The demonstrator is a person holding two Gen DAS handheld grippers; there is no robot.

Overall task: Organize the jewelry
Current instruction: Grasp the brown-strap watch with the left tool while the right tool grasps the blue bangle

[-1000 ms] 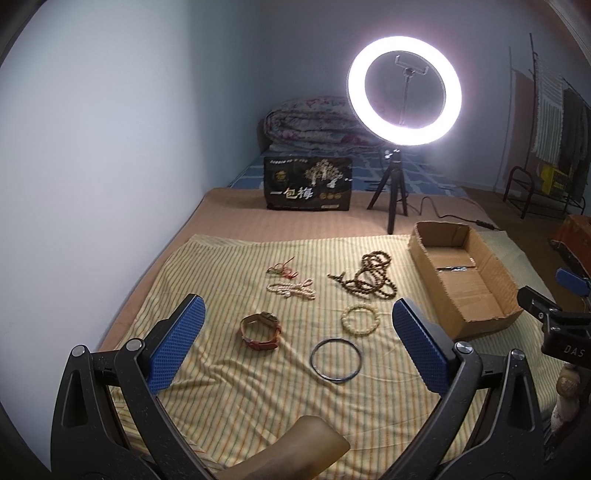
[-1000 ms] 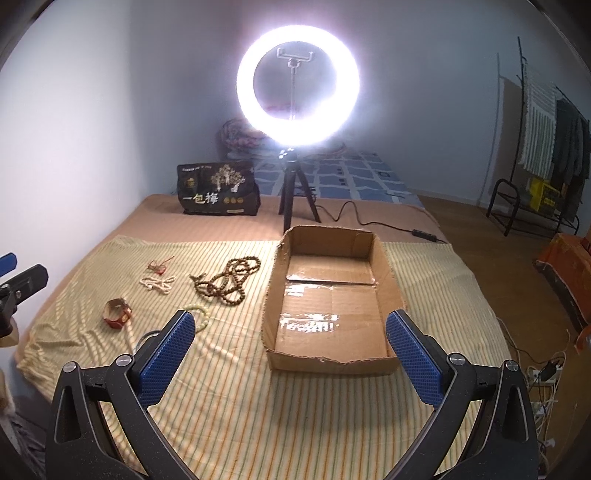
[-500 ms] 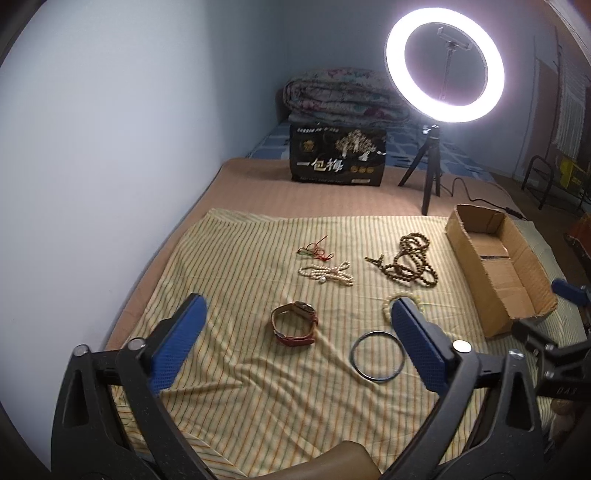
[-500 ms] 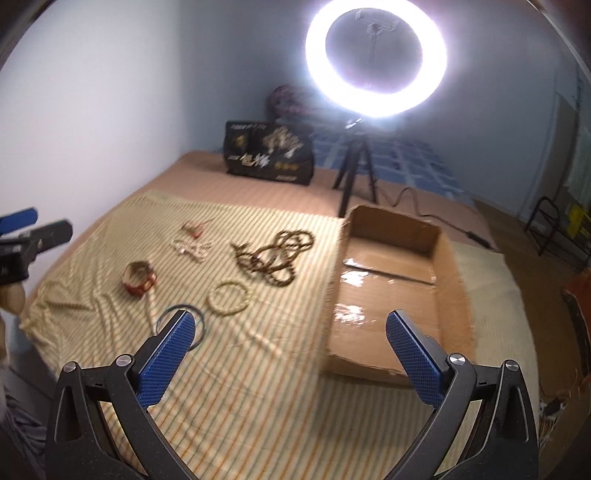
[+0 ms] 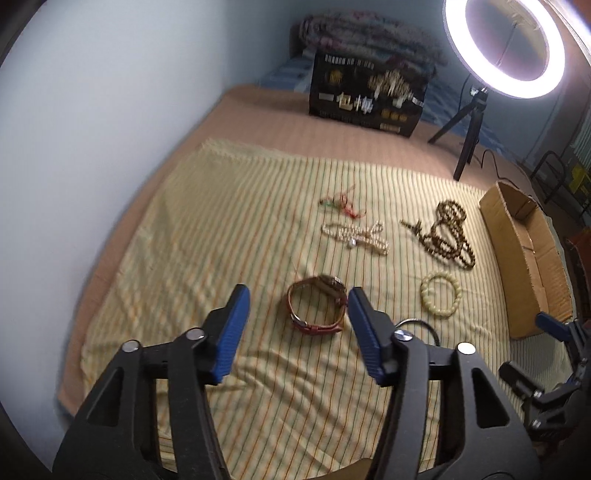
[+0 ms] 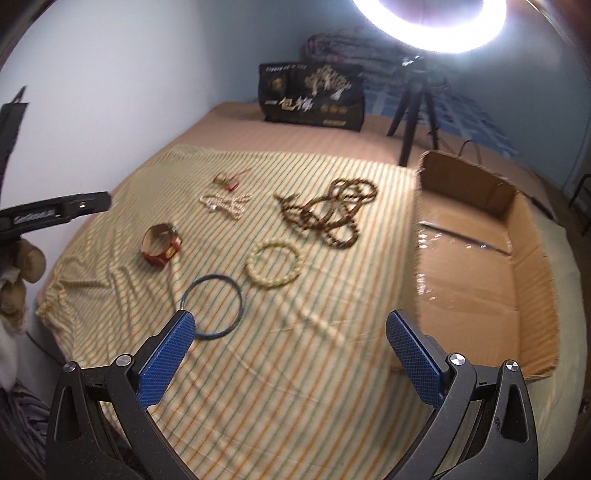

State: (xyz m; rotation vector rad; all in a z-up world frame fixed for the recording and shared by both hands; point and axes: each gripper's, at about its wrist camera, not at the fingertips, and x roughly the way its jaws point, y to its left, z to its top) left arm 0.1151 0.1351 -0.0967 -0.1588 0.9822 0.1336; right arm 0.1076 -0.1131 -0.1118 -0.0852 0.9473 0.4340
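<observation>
Jewelry lies on a striped yellow cloth (image 5: pixel 207 236). A red-strapped watch (image 5: pixel 317 309) sits just beyond my open, empty left gripper (image 5: pixel 295 325), between its fingertips; it also shows in the right wrist view (image 6: pixel 161 244). A pale bead bracelet (image 6: pixel 273 263), a dark thin bangle (image 6: pixel 213 301), a brown bead necklace (image 6: pixel 328 216), a pearl strand (image 6: pixel 225 204) and a red cord piece (image 6: pixel 227 180) lie around. My right gripper (image 6: pixel 288 354) is open and empty, above the cloth near the bangle. The open cardboard box (image 6: pixel 476 266) lies at the right.
A ring light on a tripod (image 5: pixel 504 48) stands behind the cloth beside a black printed box (image 5: pixel 365 96). A wall (image 5: pixel 92 110) runs along the left. Folded bedding (image 5: pixel 369 35) lies at the back. The cloth's front edge drops off near me.
Both grippers have moved forward and down toward the cloth. The left one has narrowed its opening and now frames the watch. The right one has swung left, from the box toward the bangle.
</observation>
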